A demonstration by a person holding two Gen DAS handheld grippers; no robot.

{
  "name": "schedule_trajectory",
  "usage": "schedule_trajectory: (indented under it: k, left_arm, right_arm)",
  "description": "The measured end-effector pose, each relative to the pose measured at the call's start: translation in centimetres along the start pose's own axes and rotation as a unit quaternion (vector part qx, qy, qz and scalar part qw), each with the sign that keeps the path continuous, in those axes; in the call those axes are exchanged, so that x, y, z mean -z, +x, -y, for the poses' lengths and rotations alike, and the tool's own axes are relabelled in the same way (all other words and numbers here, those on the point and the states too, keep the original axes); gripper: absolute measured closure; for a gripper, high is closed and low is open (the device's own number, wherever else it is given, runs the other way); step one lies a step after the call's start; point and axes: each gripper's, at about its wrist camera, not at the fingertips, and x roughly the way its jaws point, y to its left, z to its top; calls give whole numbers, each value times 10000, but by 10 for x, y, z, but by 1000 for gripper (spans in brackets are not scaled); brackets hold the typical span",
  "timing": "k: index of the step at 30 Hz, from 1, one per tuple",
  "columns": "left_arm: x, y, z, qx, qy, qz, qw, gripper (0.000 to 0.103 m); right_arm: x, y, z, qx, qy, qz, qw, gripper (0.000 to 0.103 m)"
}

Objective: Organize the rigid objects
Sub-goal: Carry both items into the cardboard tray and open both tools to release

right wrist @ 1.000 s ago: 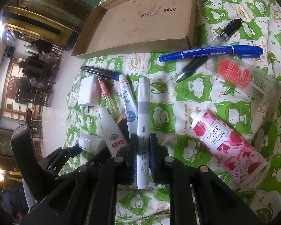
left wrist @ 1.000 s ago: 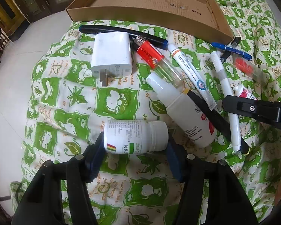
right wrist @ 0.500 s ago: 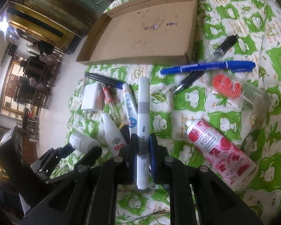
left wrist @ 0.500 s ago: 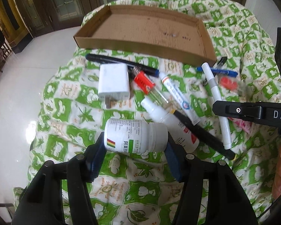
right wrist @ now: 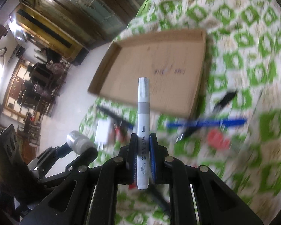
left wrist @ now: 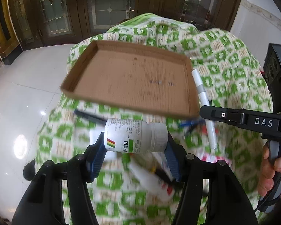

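Observation:
My left gripper (left wrist: 135, 147) is shut on a white pill bottle (left wrist: 134, 136) that lies sideways between the blue pads, lifted off the green-and-white cloth. The right gripper (right wrist: 143, 144) is shut on a white-and-grey marker (right wrist: 143, 120), which points forward toward a shallow cardboard tray (right wrist: 140, 52). In the left wrist view the tray (left wrist: 193, 97) lies just beyond the bottle, and the right gripper (left wrist: 206, 110) with its marker (left wrist: 202, 93) hangs by the tray's right wall. The left gripper (right wrist: 78, 148) and bottle (right wrist: 78, 140) show at lower left in the right wrist view.
Blurred on the cloth below lie a blue pen (right wrist: 206, 123), a black pen (right wrist: 224, 99), a white charger (right wrist: 103, 133), a red-labelled clear case (right wrist: 219, 138) and several tubes. Tiled floor (left wrist: 18, 93) drops off left of the table. A hand (left wrist: 269, 168) holds the right gripper's handle.
Both grippers have risen off the cloth with the bottle and the marker and tilted up toward the tray, which now sits in mid-view. The items below have dropped away and blurred.

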Motion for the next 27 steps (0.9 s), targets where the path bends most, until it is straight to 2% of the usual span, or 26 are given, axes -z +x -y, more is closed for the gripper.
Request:
schedule_trajectory:
  k: [7, 13, 21, 27]
  left_arm:
    - [-53, 42, -25, 76, -465, -124, 9988, 45]
    - [-86, 77, -37, -121, -485, -161, 9986, 45]
    - [-99, 112, -49, -312, -502, -273, 9979, 45]
    - [-96, 122, -53, -358, -514, -331, 9975, 45]
  right_arm:
    - [-52, 16, -2, 190, -61, 184, 9996, 92]
    - [-78, 45, 4, 371, -166, 51, 9992, 92]
    - [-81, 77, 30, 674, 22, -419, 9968, 92]
    - [-80, 76, 35, 790, 56, -461, 9958, 91]
